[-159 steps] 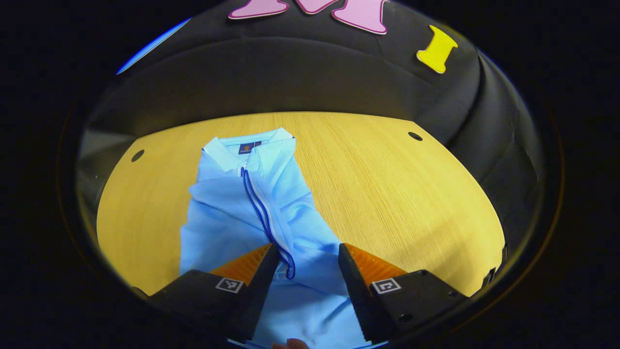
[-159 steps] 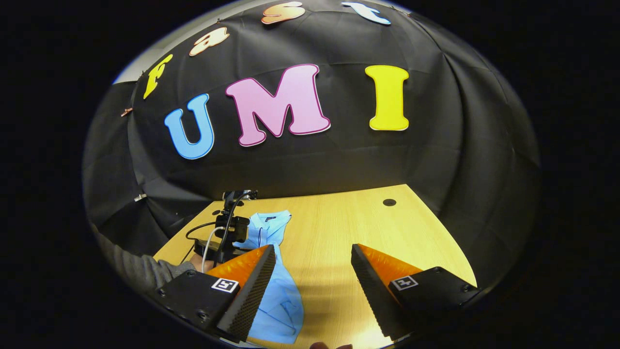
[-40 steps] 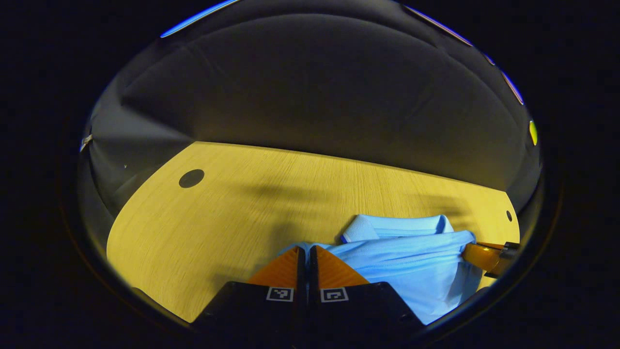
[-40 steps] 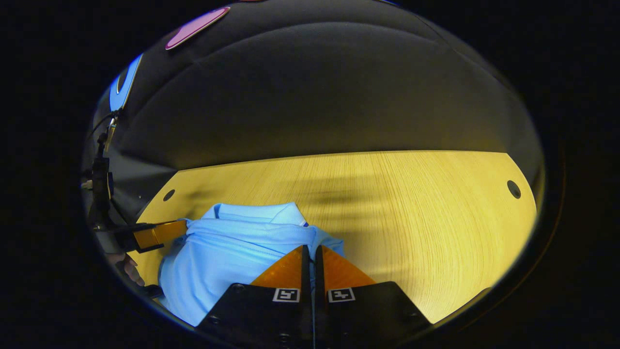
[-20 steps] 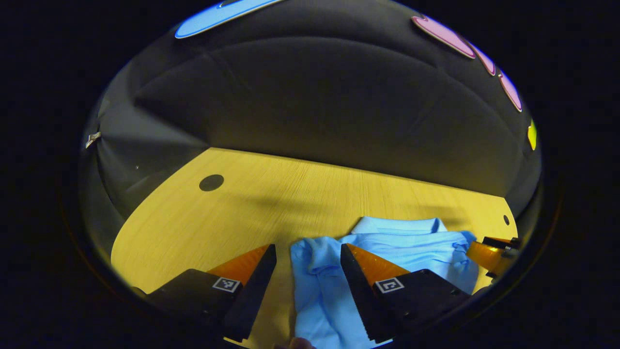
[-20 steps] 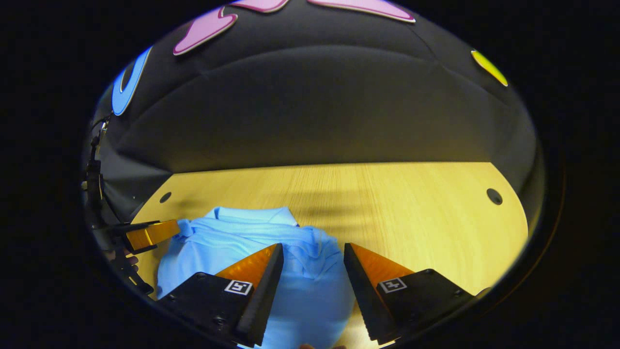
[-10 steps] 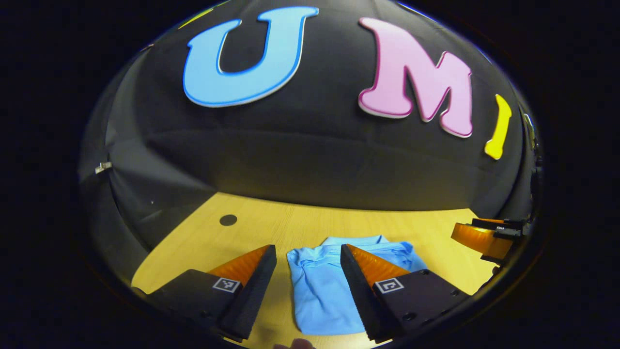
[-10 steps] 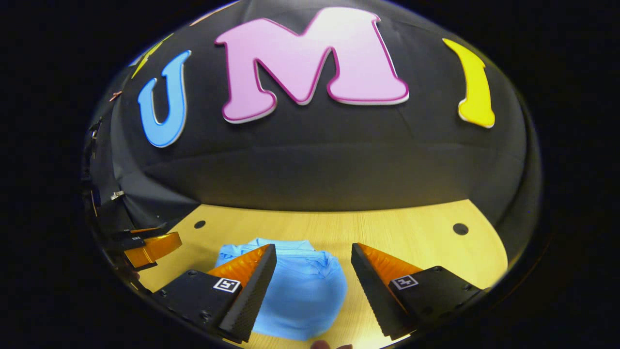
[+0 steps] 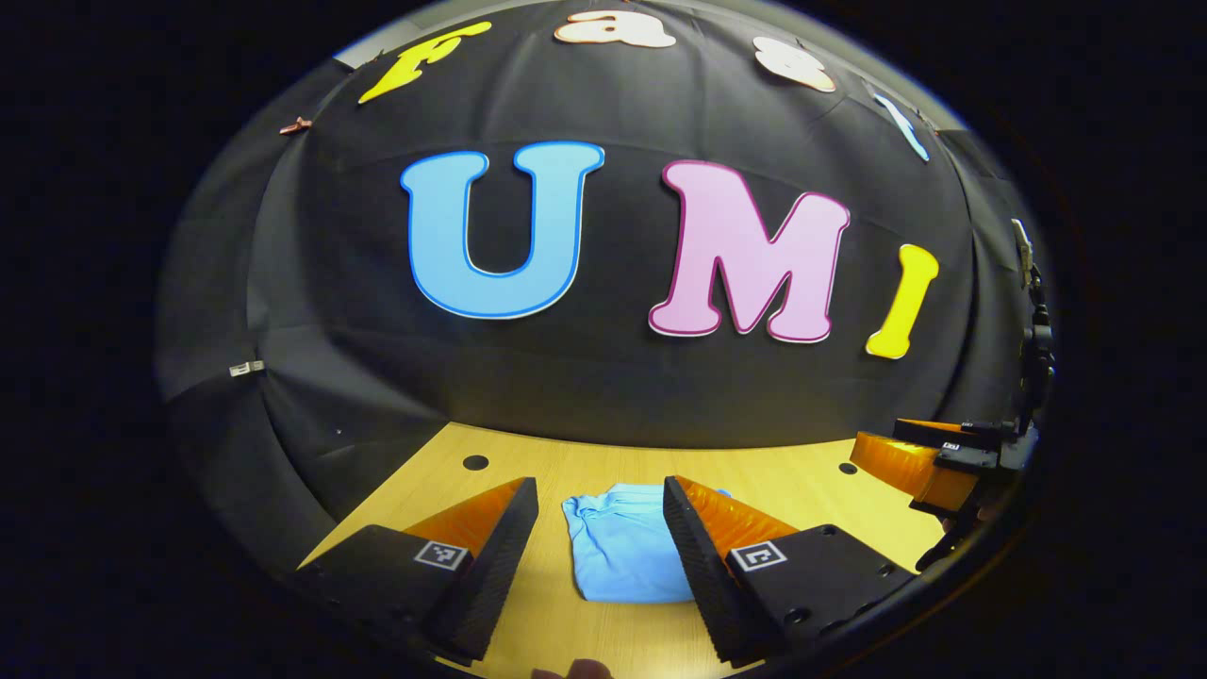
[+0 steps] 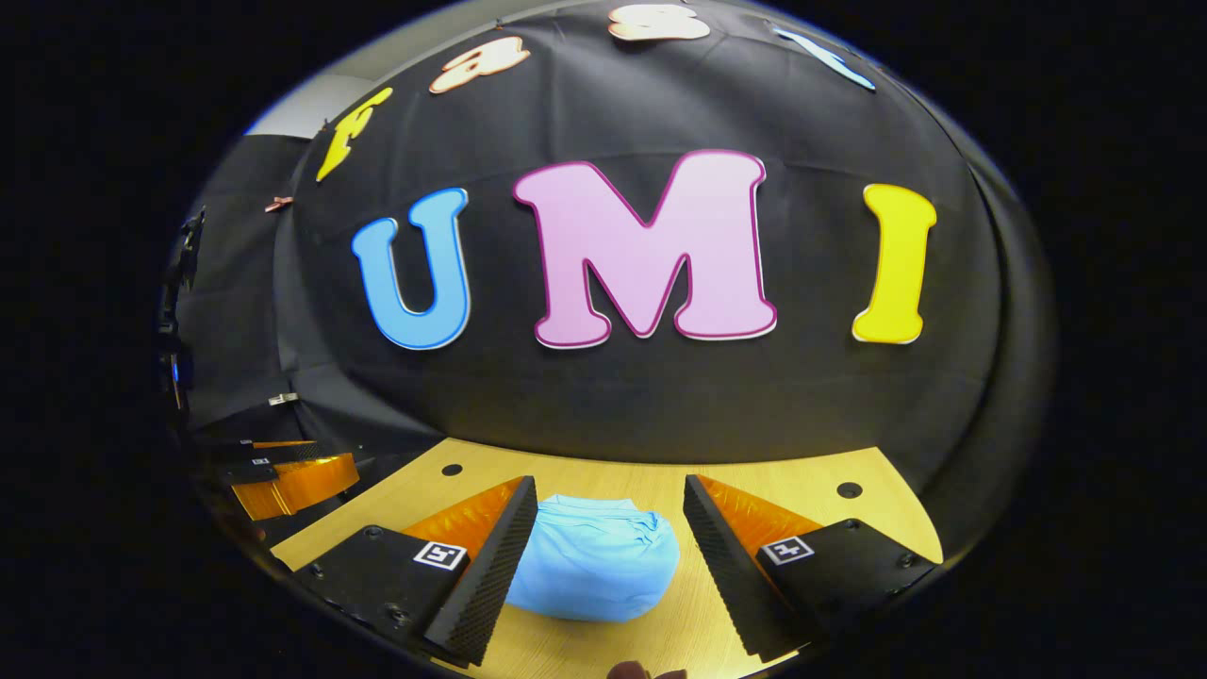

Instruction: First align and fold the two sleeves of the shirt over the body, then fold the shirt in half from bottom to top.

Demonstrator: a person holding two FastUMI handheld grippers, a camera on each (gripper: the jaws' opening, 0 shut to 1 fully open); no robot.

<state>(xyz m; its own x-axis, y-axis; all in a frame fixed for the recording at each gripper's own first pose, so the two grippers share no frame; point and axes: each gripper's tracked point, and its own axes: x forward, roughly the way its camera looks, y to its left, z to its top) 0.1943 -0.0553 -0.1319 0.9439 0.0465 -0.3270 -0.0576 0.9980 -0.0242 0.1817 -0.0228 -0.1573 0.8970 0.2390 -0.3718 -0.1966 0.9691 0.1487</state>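
The shirt (image 9: pixel 622 542) lies folded in a compact bundle on the table (image 9: pixel 811 486), seen between and beyond the fingers in both views, touched by neither gripper. The left gripper (image 9: pixel 600 538) and the right gripper (image 10: pixel 611 547) are both held above the table with fingers spread apart, holding nothing. No brand or label on the shirt is legible; each gripper carries small square coded markers (image 10: pixel 439 555).

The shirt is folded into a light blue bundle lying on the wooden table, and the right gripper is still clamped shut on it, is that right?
Not quite. The shirt is a folded light blue bundle on the wooden table, but the right gripper is open, with nothing held. The right gripper view shows its fingers spread apart with the shirt lying on the table beyond them.
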